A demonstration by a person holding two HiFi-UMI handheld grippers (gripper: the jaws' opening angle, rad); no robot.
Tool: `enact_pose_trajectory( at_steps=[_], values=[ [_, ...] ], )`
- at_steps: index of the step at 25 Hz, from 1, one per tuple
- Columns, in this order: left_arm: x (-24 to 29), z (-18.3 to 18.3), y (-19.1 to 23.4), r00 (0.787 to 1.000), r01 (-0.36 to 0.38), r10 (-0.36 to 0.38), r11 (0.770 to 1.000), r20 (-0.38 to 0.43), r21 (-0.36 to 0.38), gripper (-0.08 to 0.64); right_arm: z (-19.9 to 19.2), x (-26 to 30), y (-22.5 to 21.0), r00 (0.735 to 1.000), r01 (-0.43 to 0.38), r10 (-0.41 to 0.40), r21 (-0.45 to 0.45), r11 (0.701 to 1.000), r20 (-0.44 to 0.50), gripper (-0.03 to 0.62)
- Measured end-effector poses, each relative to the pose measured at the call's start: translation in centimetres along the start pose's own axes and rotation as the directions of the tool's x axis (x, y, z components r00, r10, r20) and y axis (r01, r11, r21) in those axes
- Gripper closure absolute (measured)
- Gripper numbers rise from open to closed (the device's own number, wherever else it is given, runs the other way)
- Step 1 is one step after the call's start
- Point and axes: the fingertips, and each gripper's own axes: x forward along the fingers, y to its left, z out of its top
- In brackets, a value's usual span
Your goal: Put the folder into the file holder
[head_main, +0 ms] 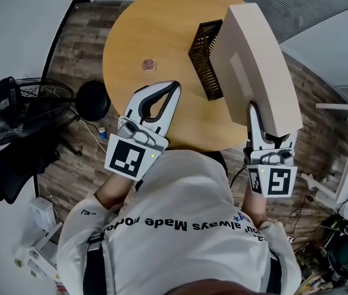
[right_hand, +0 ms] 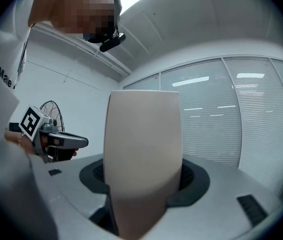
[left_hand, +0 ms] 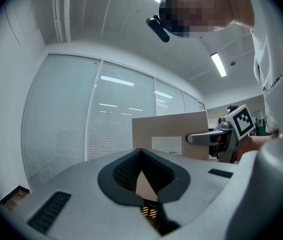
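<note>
The folder (head_main: 254, 66) is a thick beige box file with a pale label on its side. It stands on edge over the right part of the round wooden table (head_main: 143, 29), and my right gripper (head_main: 255, 110) is shut on its near edge. Its spine (right_hand: 142, 149) fills the middle of the right gripper view. The file holder (head_main: 203, 54), a dark mesh rack, rests on the table just left of the folder. My left gripper (head_main: 175, 86) hangs shut and empty over the table's near edge, left of the folder (left_hand: 171, 134).
A small reddish object (head_main: 149, 64) lies on the table to the left of the holder. A floor fan (head_main: 14, 112) and a black round base (head_main: 93, 100) stand on the wooden floor at the left. Frosted glass walls (left_hand: 81, 124) close off the room.
</note>
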Motion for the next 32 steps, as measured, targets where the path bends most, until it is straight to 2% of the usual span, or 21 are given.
enact_pose_trajectory(
  at_steps=[13,32],
  values=[
    [0.0,-0.2,-0.3,1.0,-0.015,0.015,1.0,0.001,0.007,0.537,-1.1,0.7,-0.9,1.0,-0.006,0.006,0.022,1.0,0.018,0.307],
    [-0.9,-0.6,-0.1,1.0,-0.009,0.009,1.0,-0.008,0.011,0.535,-3.9,3.3,-0.9,0.999,0.008,-0.008,-0.006,1.0,0.032,0.307]
  ],
)
